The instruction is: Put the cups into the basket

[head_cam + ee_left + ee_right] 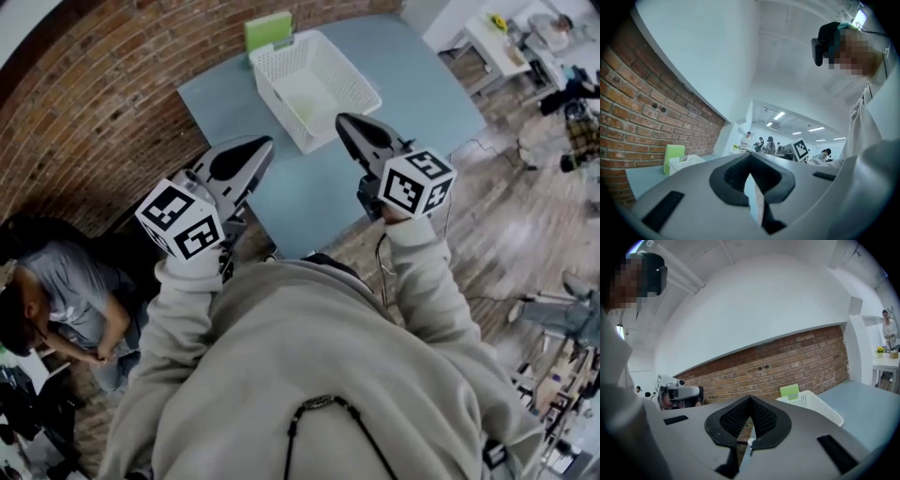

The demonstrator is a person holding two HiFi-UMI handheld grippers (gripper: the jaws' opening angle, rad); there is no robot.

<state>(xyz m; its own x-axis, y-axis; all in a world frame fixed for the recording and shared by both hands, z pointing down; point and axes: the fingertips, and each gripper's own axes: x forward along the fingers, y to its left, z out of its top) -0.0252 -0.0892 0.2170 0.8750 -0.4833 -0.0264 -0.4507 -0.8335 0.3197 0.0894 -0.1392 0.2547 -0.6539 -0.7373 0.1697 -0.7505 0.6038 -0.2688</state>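
Basket [275, 84] on table [422, 84]; left gripper [265, 142], right gripper [343, 120], jaws together.

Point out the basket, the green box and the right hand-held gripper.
basket [281, 98]: head view, left wall.
green box [268, 31]: head view, front face.
right hand-held gripper [343, 122]: head view, shut jaw tips.

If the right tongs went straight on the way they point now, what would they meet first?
Probably the brick wall. The shut right tongs aim at it, tilted up, and the basket sits lower and to their right. Depth is unclear, so they might still clip the basket's rim.
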